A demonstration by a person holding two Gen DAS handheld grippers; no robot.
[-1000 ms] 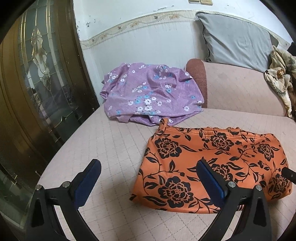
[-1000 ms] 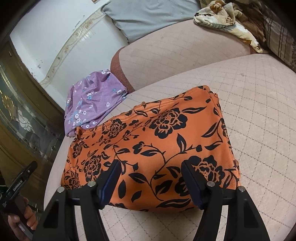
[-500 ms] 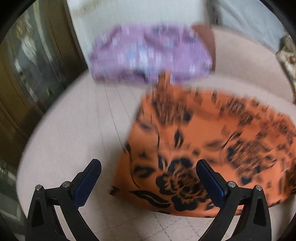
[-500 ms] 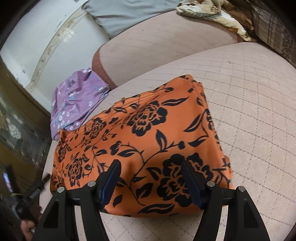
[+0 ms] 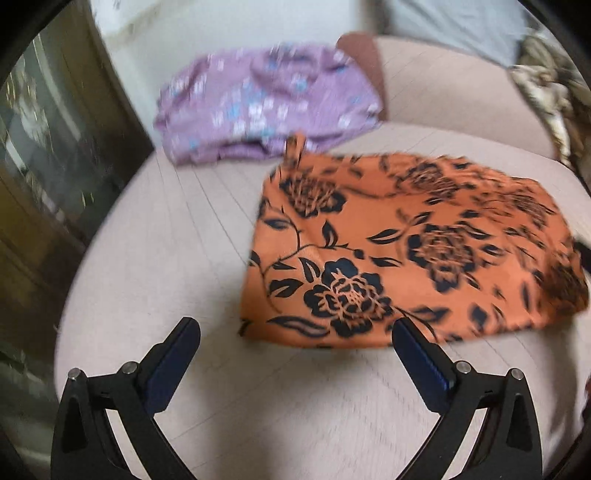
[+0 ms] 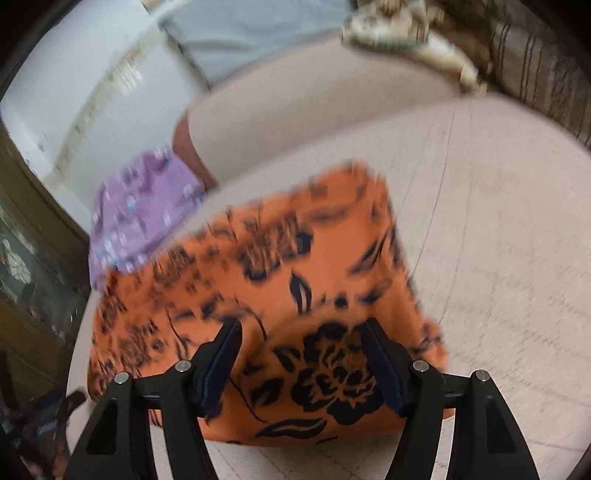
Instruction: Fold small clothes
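Orange garment: laid flat and folded on the quilted seat of a sofa; a black rose print is seen on it, and a small strap sticks up at its far left corner. In the right wrist view the orange garment fills the middle of the frame, blurred.

Purple garment: bunched at the far end of the seat, against the wall and the sofa arm; its near edge lies just beside the orange garment's strap. In the right wrist view the purple garment is seen beyond the orange one's far left corner.

Left gripper: held wide, nothing between its fingers; it is placed over bare seat just short of the orange garment's near left corner.

Right gripper: held wide, nothing gripped; it is poised over the near right part of the orange garment, the fingers set to either side of a large black rose. Contact with the cloth cannot be told.

Grey pillow: propped against the wall above the sofa arm.

Patterned cloth: heaped at the far right, on the sofa back.

Cabinet: dark glass-fronted, standing left of the seat.
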